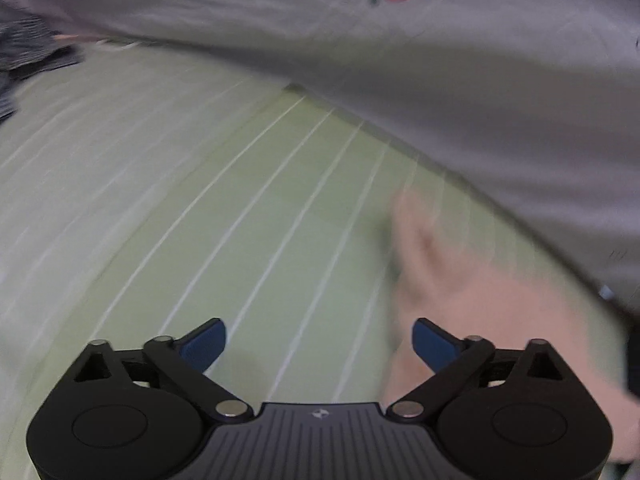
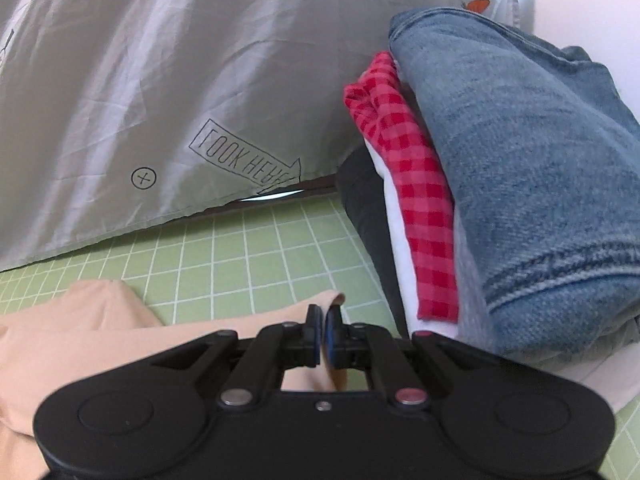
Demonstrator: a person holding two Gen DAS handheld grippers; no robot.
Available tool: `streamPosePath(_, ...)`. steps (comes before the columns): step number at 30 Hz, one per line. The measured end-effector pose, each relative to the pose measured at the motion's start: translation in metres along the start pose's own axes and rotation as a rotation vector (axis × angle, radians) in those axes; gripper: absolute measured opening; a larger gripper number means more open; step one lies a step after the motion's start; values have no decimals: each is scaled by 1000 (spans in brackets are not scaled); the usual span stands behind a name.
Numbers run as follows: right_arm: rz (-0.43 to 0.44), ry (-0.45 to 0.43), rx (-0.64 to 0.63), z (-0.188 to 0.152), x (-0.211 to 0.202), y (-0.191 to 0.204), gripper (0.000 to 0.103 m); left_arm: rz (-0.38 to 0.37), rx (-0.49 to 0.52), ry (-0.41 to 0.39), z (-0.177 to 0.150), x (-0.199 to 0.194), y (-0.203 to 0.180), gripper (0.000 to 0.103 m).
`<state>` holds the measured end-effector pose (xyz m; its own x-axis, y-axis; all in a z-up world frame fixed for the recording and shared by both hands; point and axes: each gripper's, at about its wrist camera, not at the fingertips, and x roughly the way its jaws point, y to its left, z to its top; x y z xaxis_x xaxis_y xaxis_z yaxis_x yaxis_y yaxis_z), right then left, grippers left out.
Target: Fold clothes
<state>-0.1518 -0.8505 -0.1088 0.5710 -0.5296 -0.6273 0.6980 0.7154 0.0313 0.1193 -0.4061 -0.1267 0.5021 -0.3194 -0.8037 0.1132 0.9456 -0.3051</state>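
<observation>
On the gridded green mat, right gripper jaws pinch soft peach cloth; left gripper jaws spread.

Left claw gapes wide and empty; right claw is clamped closed.

Matt peach cloth, coarse blue denim, red checked cotton, smooth gridded green mat, creased grey sheet.

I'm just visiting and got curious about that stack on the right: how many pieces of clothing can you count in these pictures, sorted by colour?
Blue folded denim jeans: 1
Red checked cloth: 1
White folded garment: 1
Dark folded garment: 1
Peach soft garment, pinched in the right gripper: 1
Dark heathered knit: 1
Total: 6
</observation>
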Motion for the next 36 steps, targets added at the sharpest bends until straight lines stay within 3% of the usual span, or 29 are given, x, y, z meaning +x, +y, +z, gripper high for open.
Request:
streamPosePath(2, 0, 5, 6, -1, 2, -2, 4, -55, 44, 1, 13, 16, -11, 78)
streamPosePath(5, 0, 18, 32, -2, 6, -4, 4, -82, 115, 30, 23, 42, -30, 62)
streamPosePath(7, -4, 16, 41, -2, 7, -5, 4, -97, 149, 38, 27, 55, -38, 34)
streamPosePath(9, -13, 5, 40, -1, 6, -6, 3, -116, 165, 28, 28, 61, -45, 15)
streamPosePath(12, -51, -38, 66, 3, -1, -7, 3, -162, 214, -22, 30, 61, -56, 10)
streamPosePath(15, -97, -92, 82, 8, -13, -6, 3, -148, 294, -79, 27, 57, -73, 10)
streamPosePath(21, -111, -47, 33, 2, 0, -4, 3, -90, 263, -34, 35, 85, -76, 19)
streamPosePath(23, -116, -44, 22, -1, -2, -4, 3, -56, 278, -30, 36, 83, -81, 28)
streamPosePath(25, -118, -41, 11, -2, -3, -3, 3, -14, 295, -33, 38, 80, -85, 46)
streamPosePath(28, -110, -45, 19, 0, -9, -1, 3, 9, 281, -61, 39, 62, -80, 55)
streamPosePath(32, -62, -91, -18, -2, -38, 19, 3, 6, 225, -98, 33, 22, -65, 63)
streamPosePath(36, 99, -81, -30, -20, -74, 53, 3, 3, 204, -130, 6, -27, -45, 70)
